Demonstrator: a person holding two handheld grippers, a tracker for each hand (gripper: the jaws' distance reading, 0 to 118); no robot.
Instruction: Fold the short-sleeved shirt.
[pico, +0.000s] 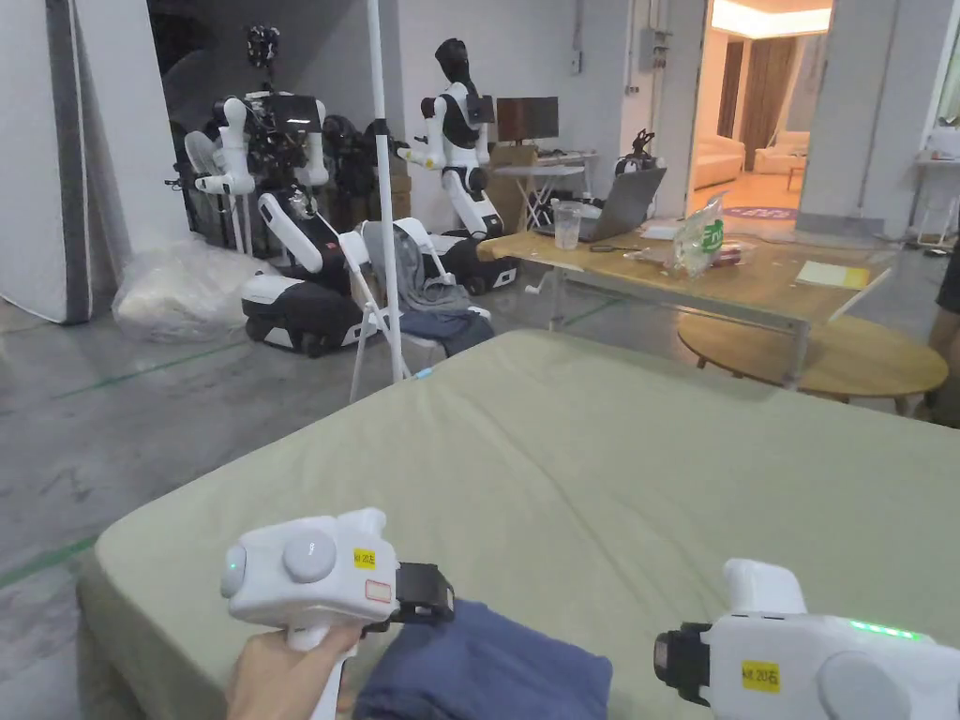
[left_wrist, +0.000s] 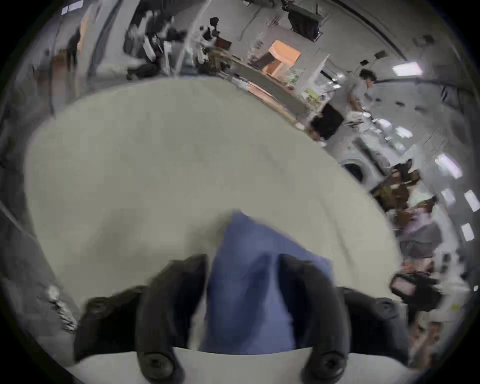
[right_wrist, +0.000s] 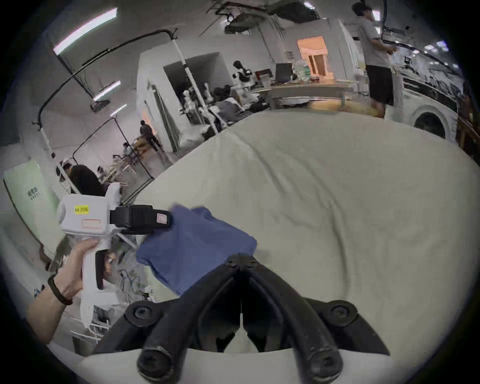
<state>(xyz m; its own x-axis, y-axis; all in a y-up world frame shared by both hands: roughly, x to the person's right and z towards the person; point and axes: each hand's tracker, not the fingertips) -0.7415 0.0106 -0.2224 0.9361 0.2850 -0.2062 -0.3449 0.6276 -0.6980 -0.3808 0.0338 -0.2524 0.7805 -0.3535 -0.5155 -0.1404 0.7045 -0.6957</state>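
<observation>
One folded blue shirt (pico: 487, 667) lies at the near edge of the bed (pico: 600, 469). My left gripper (left_wrist: 242, 270), jaws spread wide, straddles its corner. My right gripper (right_wrist: 242, 261) is closed empty beside it. Each of my two grippers carries one yellow label, its writing too small to read.
</observation>
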